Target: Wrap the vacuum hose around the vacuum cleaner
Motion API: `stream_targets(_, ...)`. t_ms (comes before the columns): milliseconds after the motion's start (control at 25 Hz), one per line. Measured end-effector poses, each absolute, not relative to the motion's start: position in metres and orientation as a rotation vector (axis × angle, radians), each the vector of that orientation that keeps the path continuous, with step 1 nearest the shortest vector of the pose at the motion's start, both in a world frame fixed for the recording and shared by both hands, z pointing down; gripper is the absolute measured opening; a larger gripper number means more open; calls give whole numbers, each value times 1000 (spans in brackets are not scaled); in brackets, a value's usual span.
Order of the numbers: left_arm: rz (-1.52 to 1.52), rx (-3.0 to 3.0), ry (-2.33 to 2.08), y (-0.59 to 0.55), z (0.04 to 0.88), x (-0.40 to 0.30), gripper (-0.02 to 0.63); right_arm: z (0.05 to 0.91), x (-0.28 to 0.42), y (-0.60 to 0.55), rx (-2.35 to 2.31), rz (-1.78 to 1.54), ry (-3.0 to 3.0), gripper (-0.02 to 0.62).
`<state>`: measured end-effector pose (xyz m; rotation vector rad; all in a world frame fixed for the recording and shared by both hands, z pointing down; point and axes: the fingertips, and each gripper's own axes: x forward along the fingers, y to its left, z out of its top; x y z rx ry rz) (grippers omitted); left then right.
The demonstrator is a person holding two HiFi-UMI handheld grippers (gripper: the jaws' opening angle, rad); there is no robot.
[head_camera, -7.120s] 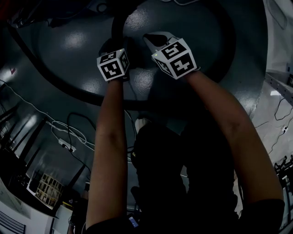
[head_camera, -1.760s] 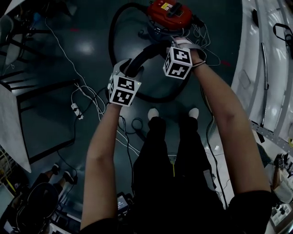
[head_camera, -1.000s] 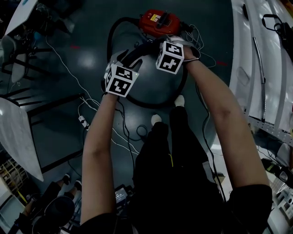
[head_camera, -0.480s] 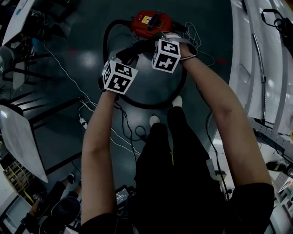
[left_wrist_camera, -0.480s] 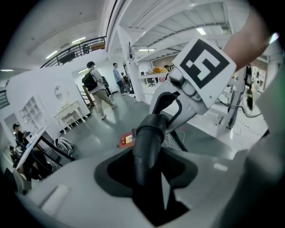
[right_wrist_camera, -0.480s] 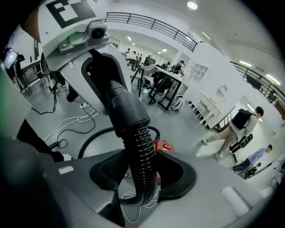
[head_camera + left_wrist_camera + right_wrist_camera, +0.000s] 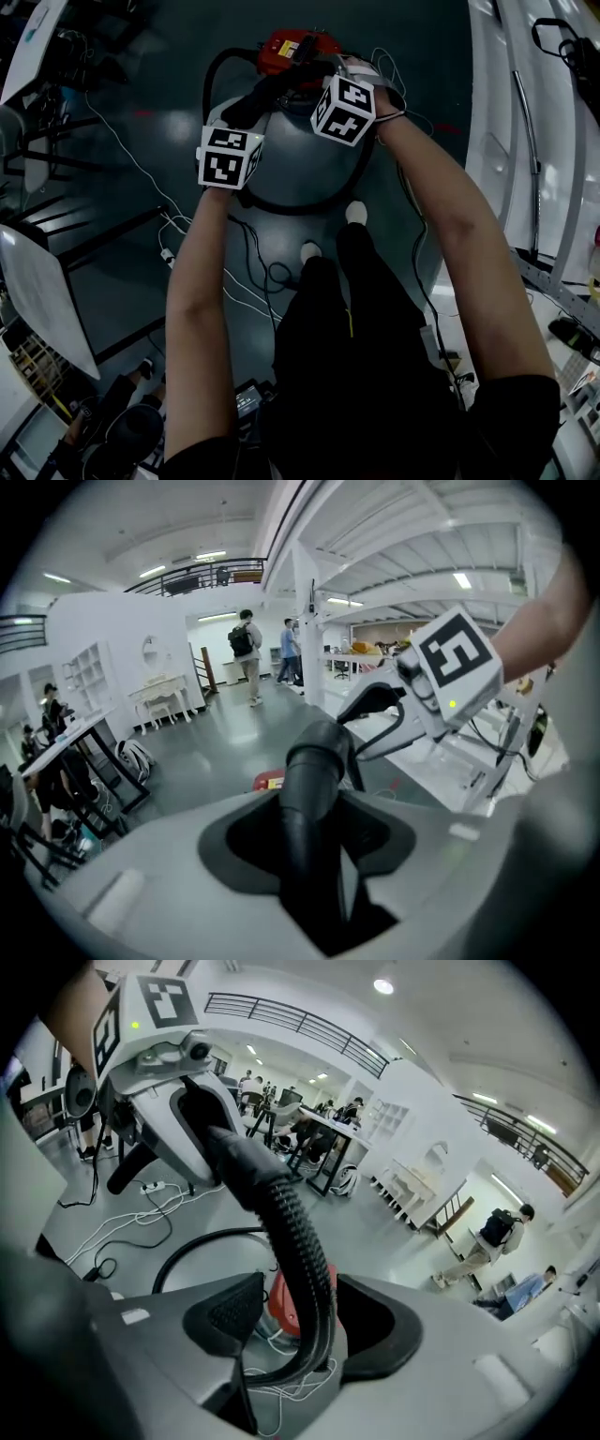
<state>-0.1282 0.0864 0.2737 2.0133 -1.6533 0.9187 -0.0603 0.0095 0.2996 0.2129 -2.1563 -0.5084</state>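
starting with the left gripper [image 7: 302,850]: clamped on the smooth stiff end of the vacuum hose [image 7: 305,789], having just closed in on it, up on the near-left side of the red vacuum cleaner [image 7: 298,47]. then the right gripper [image 7: 300,1335], closer to the vacuum cleaner: just been opening, standing wide around the ribbed stretch with no pad pressing, so not really holding anything. leaving the rest in a big loop on the floor [image 7: 300,169] on the near side of the vacuum cleaner, nothing wrapped yet. could easily lose that ribbed bit out of the loose side and watch it sag. might also snag the white cables [image 7: 281,1387] beside the vacuum cleaner while winding.
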Motion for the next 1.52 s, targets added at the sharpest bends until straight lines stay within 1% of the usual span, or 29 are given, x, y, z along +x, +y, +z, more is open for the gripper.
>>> stream_targets(200,796,2000,-1739,69,254,-140,175,299,-30,-27,299,-444,-2153,247)
stream_targets(480,650,1994,-1797,47,240,-131,175,303,-7,-52,361,-356,-2164,247)
stream_targets(760,703,2089,-1817,37,225,-106,175,300,0,-77,388,-373,-2197,249)
stream_targets(840,708,2136,-1815,36,216,-101,175,297,1,-87,421,-390,-2203,268)
stream_targets(1040,682,2205,-1815,34,200,-106,175,293,2,-108,484,-445,-2163,291)
stream_targets(1280,509,2298,-1820,23,171,-119,175,298,7,-134,547,-419,-2096,291)
stream_targets(1480,435,2379,-1773,12,160,-128,175,292,5,-160,635,-430,-2045,288)
stream_targets(1520,416,2386,-1767,11,158,-131,175,290,5,-165,657,-426,-2036,272)
